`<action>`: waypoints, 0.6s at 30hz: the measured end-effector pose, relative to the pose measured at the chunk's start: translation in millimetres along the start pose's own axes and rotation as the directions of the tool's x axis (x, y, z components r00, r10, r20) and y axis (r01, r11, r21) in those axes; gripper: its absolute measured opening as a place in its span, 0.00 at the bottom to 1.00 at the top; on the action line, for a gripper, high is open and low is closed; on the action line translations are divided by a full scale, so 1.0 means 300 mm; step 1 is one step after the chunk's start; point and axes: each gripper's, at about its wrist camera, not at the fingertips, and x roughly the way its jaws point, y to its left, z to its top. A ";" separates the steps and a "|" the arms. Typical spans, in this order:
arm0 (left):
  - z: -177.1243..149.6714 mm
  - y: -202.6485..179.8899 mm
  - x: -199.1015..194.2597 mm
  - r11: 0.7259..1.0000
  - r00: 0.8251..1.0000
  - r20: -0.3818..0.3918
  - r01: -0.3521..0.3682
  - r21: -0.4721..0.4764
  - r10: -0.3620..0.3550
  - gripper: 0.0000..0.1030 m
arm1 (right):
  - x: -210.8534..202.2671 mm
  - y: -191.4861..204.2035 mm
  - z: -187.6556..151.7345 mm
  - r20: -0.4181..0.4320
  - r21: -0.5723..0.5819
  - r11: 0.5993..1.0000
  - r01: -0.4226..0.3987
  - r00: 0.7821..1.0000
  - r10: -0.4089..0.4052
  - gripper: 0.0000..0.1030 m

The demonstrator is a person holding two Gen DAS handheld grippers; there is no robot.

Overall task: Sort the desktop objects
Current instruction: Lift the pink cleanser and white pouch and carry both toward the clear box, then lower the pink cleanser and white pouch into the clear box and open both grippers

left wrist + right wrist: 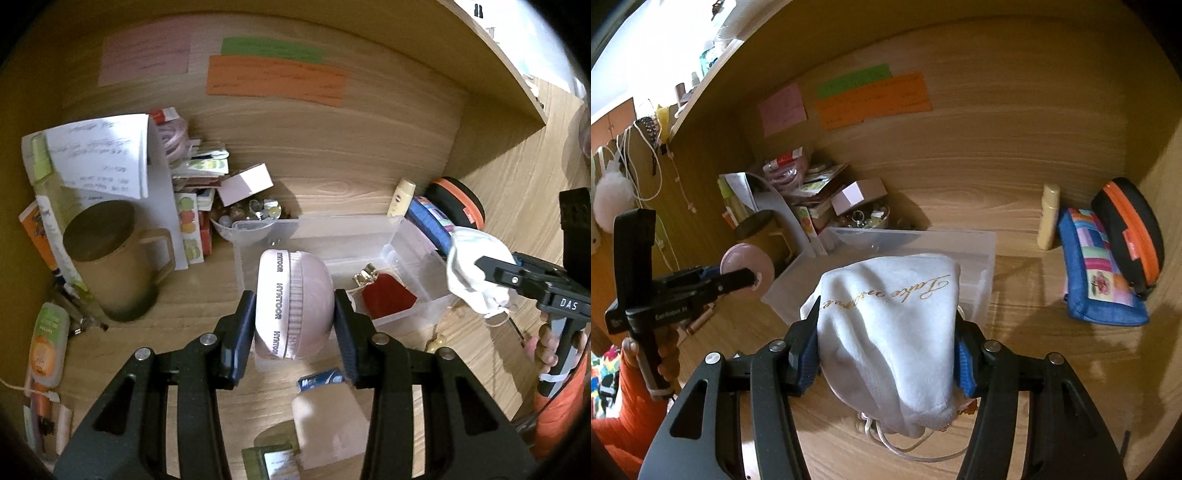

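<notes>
Desktop objects are only partly sorted, we judge: the clear plastic bin at frame centre holds just a red pouch, while papers, a mug and small clutter crowd the left of the desk and a patchwork pouch leans at the right. Our left gripper is clamped on a pink round case held on edge above the bin's near-left corner, its seam running top to bottom. Our right gripper pinches a white drawstring pouch, drawstring end toward us, long axis pointing away toward the bin.

Dim warm light, fisheye-bent edges w/ dark vignette, soft blur.
</notes>
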 end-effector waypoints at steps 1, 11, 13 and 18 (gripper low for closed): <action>0.006 -0.003 0.006 1.000 1.000 -0.001 0.002 0.002 -0.002 0.40 | 0.010 0.001 0.005 -0.001 0.001 1.000 -0.006 1.000 0.006 0.53; 0.055 -0.040 0.101 0.999 0.999 -0.040 0.021 0.036 -0.019 0.40 | 0.115 -0.010 0.045 -0.013 0.029 0.999 -0.031 0.999 0.032 0.53; 0.063 -0.046 0.122 0.999 0.999 -0.048 0.027 0.041 -0.025 0.40 | 0.142 -0.018 0.050 -0.022 0.034 0.999 -0.034 0.999 0.035 0.53; 0.080 -0.047 0.168 0.998 0.997 -0.064 0.040 0.044 -0.038 0.40 | 0.202 -0.036 0.057 -0.052 0.031 0.999 -0.022 0.998 0.024 0.53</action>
